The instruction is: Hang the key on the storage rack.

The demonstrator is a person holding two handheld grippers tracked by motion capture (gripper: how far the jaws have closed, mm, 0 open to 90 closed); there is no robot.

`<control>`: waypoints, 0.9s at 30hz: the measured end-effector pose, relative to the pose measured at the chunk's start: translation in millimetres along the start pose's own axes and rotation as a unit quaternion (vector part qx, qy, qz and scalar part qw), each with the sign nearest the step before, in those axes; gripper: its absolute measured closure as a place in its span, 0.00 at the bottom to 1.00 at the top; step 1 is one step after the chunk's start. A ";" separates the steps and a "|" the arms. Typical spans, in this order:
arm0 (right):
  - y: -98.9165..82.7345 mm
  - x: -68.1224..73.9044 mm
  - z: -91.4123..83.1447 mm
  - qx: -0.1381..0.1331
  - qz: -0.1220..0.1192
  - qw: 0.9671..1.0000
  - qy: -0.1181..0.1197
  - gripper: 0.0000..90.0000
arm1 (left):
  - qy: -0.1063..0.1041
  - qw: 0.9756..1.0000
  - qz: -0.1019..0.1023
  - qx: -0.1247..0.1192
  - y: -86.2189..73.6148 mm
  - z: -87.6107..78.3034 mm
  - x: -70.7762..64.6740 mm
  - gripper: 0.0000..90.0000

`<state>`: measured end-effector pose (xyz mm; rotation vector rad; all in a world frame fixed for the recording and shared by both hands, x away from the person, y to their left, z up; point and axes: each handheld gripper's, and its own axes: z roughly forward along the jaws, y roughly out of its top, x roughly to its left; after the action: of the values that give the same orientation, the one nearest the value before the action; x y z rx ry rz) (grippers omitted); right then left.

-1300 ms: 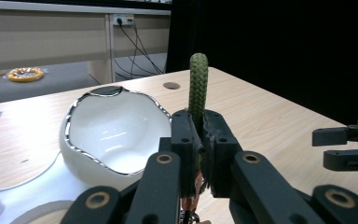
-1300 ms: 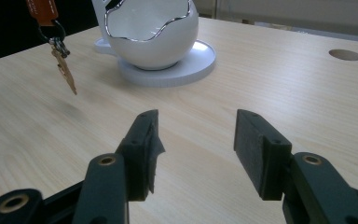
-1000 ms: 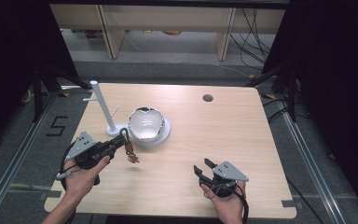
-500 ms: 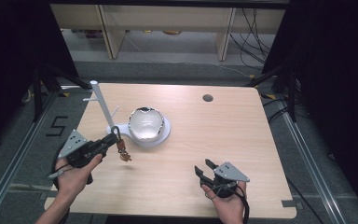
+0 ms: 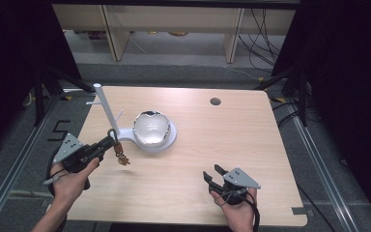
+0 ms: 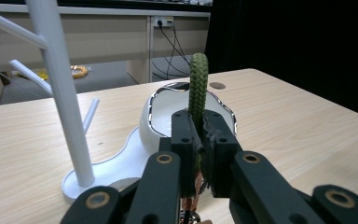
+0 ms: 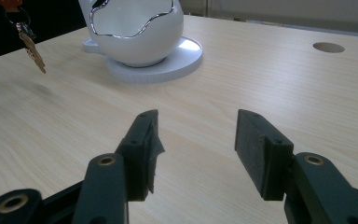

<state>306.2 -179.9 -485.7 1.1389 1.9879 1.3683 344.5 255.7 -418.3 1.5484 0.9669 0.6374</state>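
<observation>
My left gripper [image 5: 109,141] is shut on a green braided key strap [image 6: 198,86], whose loop stands up above the jaws. A small bunch of keys [image 5: 121,158] dangles below it, just over the table, and also hangs at the top left of the right gripper view [image 7: 31,49]. The strap loop [image 5: 111,133] is close in front of the white peg stand [image 5: 106,107], slightly right of its pole [image 6: 58,84]. On the stand's base sits a white egg-shaped bowl [image 5: 150,128]. My right gripper [image 5: 213,175] rests open near the table's front edge, nothing between its pads [image 7: 144,149].
The wooden table [image 5: 232,145] has a round cable hole [image 5: 215,101] at the back right. Short pegs [image 6: 25,72] stick out from the stand's pole. Metal frame legs and shelving stand beyond the far edge.
My left gripper has carried the strap and keys leftward, nearer the stand's pole. The right gripper has stayed in place.
</observation>
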 end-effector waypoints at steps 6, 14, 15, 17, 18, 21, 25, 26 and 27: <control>-1.5 -1.2 0.3 -0.002 -0.003 1.000 -0.002 0.56 | 0.011 1.000 -0.001 -0.001 0.5 -2.1 5.6 0.93; -4.3 -1.7 2.0 -0.010 0.001 1.000 0.003 0.56 | 0.025 1.000 0.002 -0.002 1.6 -3.0 12.3 0.93; -4.3 -1.7 2.0 -0.010 0.001 1.000 0.003 0.56 | 0.025 1.000 0.002 -0.003 1.7 -2.9 13.0 0.93; -4.3 -2.0 1.3 -0.005 -0.005 1.000 -0.001 0.56 | 0.027 1.000 0.000 -0.007 1.8 -2.2 14.4 0.93; -4.4 -2.2 0.8 -0.005 -0.006 1.000 -0.004 0.56 | 0.029 1.000 0.002 -0.007 2.1 -2.5 15.4 0.93; -4.9 -2.0 1.3 -0.004 -0.004 1.000 0.000 0.55 | 0.035 0.999 0.004 -0.002 2.9 -3.5 17.7 0.93; -5.4 -1.8 0.7 -0.002 0.002 1.000 -0.003 0.55 | 0.043 0.999 0.005 -0.007 4.3 -4.1 22.0 0.93; -5.9 -2.1 1.5 -0.006 0.003 1.000 0.002 0.55 | 0.044 0.999 0.005 -0.009 4.6 -4.1 23.2 0.93; -5.9 -2.1 1.5 -0.006 0.003 1.000 0.002 0.55 | 0.049 0.999 0.005 -0.006 5.4 -5.1 23.9 0.93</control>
<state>306.3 -181.9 -491.8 1.1389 1.9776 1.3836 353.9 278.7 -414.6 1.5246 1.0266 0.7298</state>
